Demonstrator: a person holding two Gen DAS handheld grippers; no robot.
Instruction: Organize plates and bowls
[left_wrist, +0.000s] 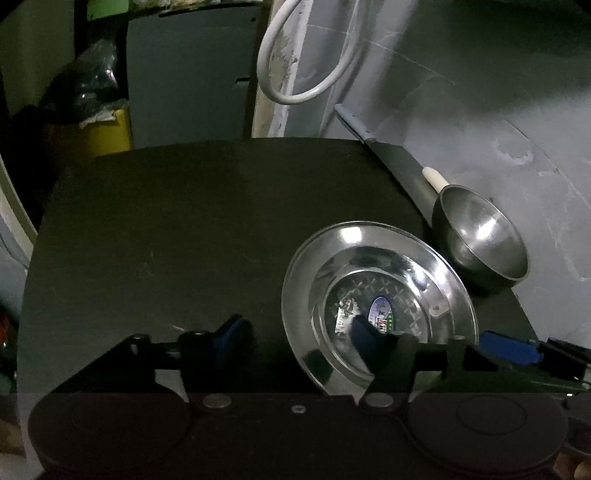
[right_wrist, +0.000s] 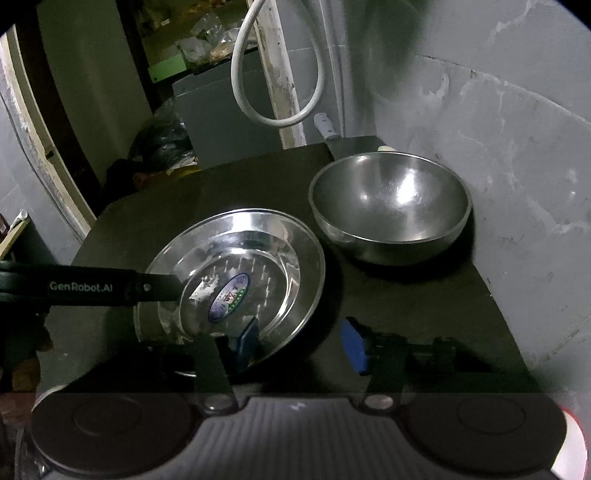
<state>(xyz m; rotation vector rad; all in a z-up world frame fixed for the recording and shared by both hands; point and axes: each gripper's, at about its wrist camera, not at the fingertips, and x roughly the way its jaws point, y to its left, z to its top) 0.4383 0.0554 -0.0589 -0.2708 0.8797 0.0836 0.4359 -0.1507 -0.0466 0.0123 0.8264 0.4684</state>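
Right wrist: dark table (right_wrist: 406, 295), scuffed grey wall (right_wrist: 517, 147)

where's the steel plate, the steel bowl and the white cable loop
steel plate (right_wrist: 258, 236), right wrist view, far inner rim
steel bowl (right_wrist: 391, 195), right wrist view, inside wall
white cable loop (left_wrist: 295, 98), left wrist view, bottom bend

Both views are dim and grainy, with fisheye bending and dark corners. Overhead light glints off the shiny steel plate (left_wrist: 376, 288) and round steel bowl (right_wrist: 391, 199); the black tabletop (left_wrist: 166, 240) stays murky.
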